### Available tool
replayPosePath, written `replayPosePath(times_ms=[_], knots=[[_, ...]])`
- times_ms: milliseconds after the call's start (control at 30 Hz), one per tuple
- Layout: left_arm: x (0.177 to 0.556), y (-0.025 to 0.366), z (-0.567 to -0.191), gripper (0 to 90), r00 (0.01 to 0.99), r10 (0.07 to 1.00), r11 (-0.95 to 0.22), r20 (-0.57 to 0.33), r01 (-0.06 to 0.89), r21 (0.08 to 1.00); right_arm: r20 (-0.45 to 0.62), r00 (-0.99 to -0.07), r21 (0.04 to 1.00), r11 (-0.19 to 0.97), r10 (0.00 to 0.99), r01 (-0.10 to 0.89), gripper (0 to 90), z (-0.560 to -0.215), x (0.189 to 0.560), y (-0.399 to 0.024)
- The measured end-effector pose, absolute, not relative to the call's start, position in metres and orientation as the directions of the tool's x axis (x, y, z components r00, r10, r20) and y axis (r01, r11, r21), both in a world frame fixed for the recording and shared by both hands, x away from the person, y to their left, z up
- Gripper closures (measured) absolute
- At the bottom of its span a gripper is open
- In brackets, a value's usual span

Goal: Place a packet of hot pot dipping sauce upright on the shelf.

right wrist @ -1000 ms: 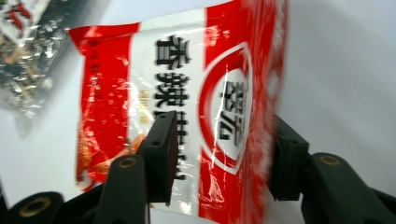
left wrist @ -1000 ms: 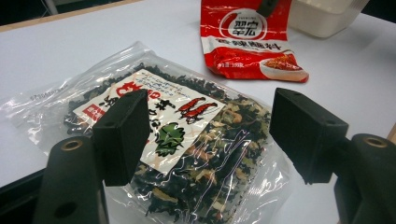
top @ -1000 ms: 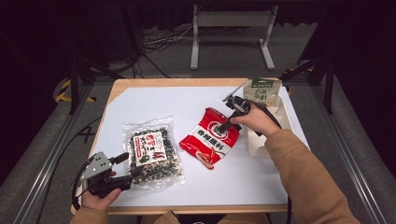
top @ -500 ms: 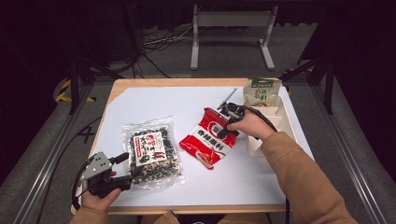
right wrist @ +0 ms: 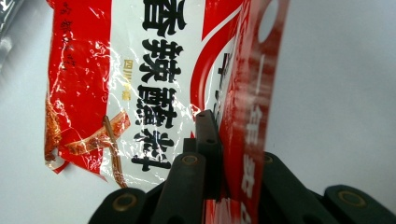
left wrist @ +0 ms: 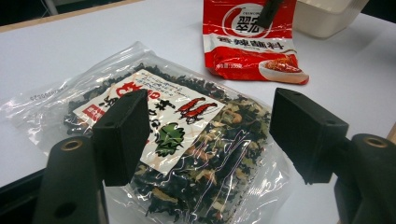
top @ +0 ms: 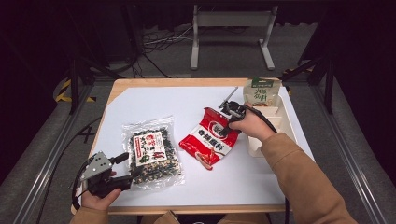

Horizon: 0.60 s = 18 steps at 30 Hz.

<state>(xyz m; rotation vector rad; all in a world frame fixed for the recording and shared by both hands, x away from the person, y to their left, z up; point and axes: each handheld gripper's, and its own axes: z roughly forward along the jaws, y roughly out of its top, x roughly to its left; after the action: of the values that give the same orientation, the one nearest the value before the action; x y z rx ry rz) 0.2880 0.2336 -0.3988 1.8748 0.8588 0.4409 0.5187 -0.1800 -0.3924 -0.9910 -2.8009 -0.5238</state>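
The right gripper has just been closing its fingers, which now pinch the top edge of the red packet. That packet is glossy red and white with black lettering, lying mid-bench, its held end lifted and creased. Just right of it sits a cream tray with a green-topped pouch at its far end. The left gripper rests at the near left with fingers spread apart, holding nothing, over a clear bag of dried greens on the white bench.
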Motion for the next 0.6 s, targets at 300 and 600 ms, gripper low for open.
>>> replayPosePath(times_ms=[300, 600], knots=[[0.289, 0.233, -0.399, 29.3, 0.682, 0.728, -0.26, -0.071, 0.37, 0.892, 0.24, -0.783, 0.345, 0.704, 0.574, 0.621, 87.9, -0.369, 0.512, -0.184], [0.289, 0.233, -0.399, 29.3, 0.681, 0.728, -0.257, -0.073, 0.371, 0.892, 0.258, -0.793, 0.418, 0.676, 0.552, 0.607, 88.0, -0.345, 0.499, -0.18]])
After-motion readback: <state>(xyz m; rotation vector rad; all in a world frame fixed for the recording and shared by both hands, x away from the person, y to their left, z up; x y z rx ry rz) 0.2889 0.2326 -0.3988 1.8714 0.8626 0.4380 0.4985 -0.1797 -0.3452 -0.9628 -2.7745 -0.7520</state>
